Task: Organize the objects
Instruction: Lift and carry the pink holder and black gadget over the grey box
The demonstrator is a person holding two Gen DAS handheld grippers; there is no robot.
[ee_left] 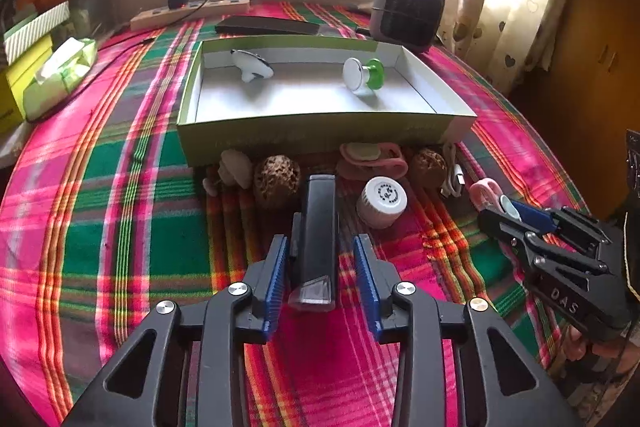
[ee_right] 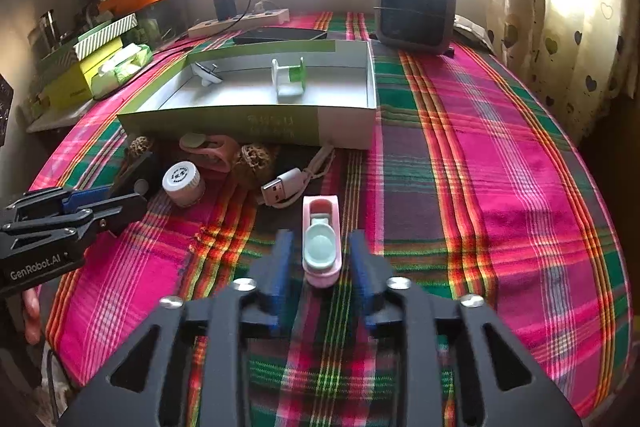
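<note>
A long black device (ee_left: 316,235) lies on the plaid cloth between the blue pads of my left gripper (ee_left: 321,238); small gaps show on both sides, so the gripper is open. My right gripper (ee_right: 321,233) is open around a small pink case with a pale green pad (ee_right: 321,247), which it does not touch. Behind them stands a green-sided open box (ee_left: 320,131) that holds a white top-shaped piece (ee_left: 252,65) and a green-and-white knob (ee_left: 362,73). A white jar (ee_left: 382,201), two brown textured balls (ee_left: 278,181), a pink band (ee_left: 372,159) and a USB cable (ee_right: 284,187) lie before the box.
A grey fan heater (ee_left: 408,11) stands behind the box at the right. A power strip with a charger (ee_left: 192,13) and a flat black item (ee_left: 268,25) lie at the back. A tissue pack (ee_left: 60,75) and boxes sit at the left edge, and a curtain (ee_right: 560,27) hangs at the right.
</note>
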